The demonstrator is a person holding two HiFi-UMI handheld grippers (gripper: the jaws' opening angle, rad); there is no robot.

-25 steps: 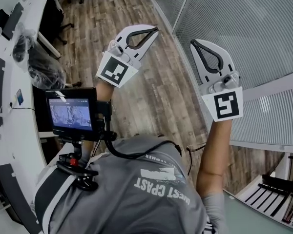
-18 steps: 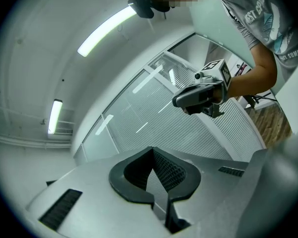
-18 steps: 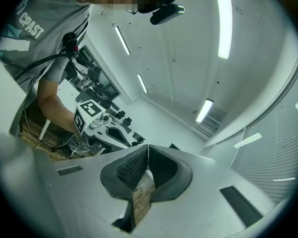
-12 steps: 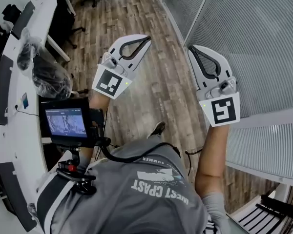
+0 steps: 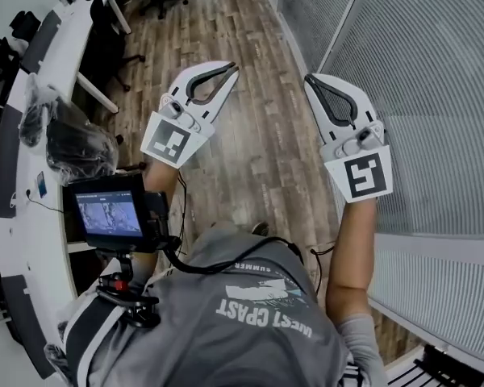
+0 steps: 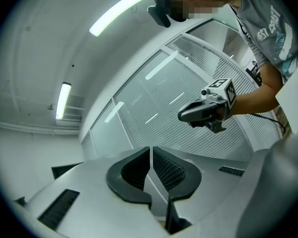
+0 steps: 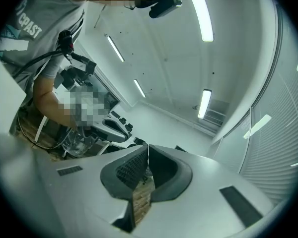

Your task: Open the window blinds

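Beside the window blinds [image 5: 436, 95], left hand-held gripper [image 5: 231, 68] and right hand-held gripper [image 5: 309, 80] point forward, closed, empty.

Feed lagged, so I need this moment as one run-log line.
left gripper: shut, empty | right gripper: shut, empty | blinds: at right, untouched

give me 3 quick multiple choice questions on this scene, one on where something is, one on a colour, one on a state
1. The window blinds stand: A to the person's left; B to the person's right; C folded on a desk.
2. The floor is: A white tile; B grey carpet; C brown wood planks.
3. The left gripper and right gripper are: A shut and empty; B wide open; C shut on a cord.
Answers: 1 B, slats fill the head view's right side beside the right gripper. 2 C, brown planks show below both grippers. 3 A, in each gripper view the jaws meet with nothing between.
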